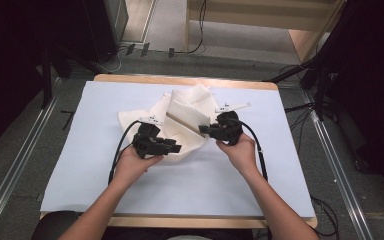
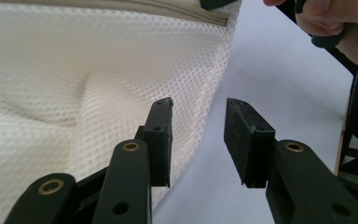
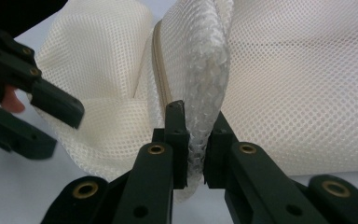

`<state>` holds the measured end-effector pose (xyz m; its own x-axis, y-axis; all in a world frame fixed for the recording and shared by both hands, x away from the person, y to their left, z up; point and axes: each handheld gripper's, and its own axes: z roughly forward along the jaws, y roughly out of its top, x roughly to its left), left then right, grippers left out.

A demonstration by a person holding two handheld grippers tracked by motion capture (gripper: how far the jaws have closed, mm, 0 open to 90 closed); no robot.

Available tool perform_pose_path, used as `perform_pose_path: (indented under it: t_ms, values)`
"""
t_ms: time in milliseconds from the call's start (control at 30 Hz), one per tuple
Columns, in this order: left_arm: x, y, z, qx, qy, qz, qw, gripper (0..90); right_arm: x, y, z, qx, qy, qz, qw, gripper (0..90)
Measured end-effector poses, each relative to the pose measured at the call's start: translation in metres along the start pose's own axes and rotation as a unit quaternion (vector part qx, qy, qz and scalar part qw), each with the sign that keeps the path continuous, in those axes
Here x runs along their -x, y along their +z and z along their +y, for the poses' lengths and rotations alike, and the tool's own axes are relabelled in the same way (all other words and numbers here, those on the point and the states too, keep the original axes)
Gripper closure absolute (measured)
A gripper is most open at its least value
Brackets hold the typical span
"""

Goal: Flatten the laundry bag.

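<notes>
On table (image 1: 80, 165), right gripper (image 3: 196, 135) pinches mesh bag (image 3: 284, 84).

My right gripper (image 3: 196, 140) hides the mesh bag's (image 3: 298, 84) pinched fold; bag runs off top & right edges. 2 white tags (image 1: 232, 106) too small to read.

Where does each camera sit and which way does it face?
High view: above the person's side, looking forward and down at the table; forearms, both grippers.
Left gripper view: on the left gripper, open beside the mesh bag.
Right gripper view: on the right gripper, shut on a bag fold.
Shared: the bag's zipper.
</notes>
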<state>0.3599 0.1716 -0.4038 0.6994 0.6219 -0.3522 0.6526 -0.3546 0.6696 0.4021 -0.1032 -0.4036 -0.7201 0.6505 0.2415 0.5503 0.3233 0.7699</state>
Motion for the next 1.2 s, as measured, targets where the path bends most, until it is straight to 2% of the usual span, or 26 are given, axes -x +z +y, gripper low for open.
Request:
perform_pose_path:
  t_ms: [133,267,333,467,667,900,1033,1133,1200]
  values:
    - [-0.013,-0.015,-0.001,0.003,-0.012,0.014,0.9998,60.7,0.000,-0.001,-0.001,-0.001,0.002,0.002,1.0000,84.4]
    - [-0.026,-0.029,-0.002,0.005,-0.017,0.042,0.9989,57.0,0.000,-0.002,-0.004,-0.008,0.006,0.007,0.9999,84.7]
    - [-0.036,-0.038,-0.003,0.011,-0.026,0.051,0.9983,55.5,0.000,-0.004,-0.006,-0.010,0.008,0.010,0.9999,84.7]
    - [-0.051,-0.049,-0.005,0.019,-0.037,0.058,0.9975,53.7,-0.006,-0.010,-0.012,-0.011,0.000,0.012,0.9999,84.5]
    - [-0.081,-0.062,-0.003,0.026,-0.057,0.095,0.9935,51.4,-0.015,-0.015,-0.019,-0.013,-0.001,0.017,0.9998,84.2]
    - [-0.113,-0.072,-0.001,0.032,-0.077,0.115,0.9899,45.3,-0.018,-0.017,-0.028,-0.016,-0.003,0.014,0.9998,83.9]
    - [-0.122,-0.075,0.002,0.032,-0.076,0.129,0.9882,43.5,-0.018,-0.017,-0.031,-0.018,-0.002,0.012,0.9998,83.9]
    - [-0.133,-0.077,0.004,0.033,-0.071,0.151,0.9854,41.2,-0.020,-0.019,-0.035,-0.019,0.000,0.009,0.9998,83.5]
    - [-0.140,-0.077,0.003,0.030,-0.066,0.165,0.9836,39.0,-0.021,-0.019,-0.037,-0.021,-0.008,0.006,0.9997,83.0]
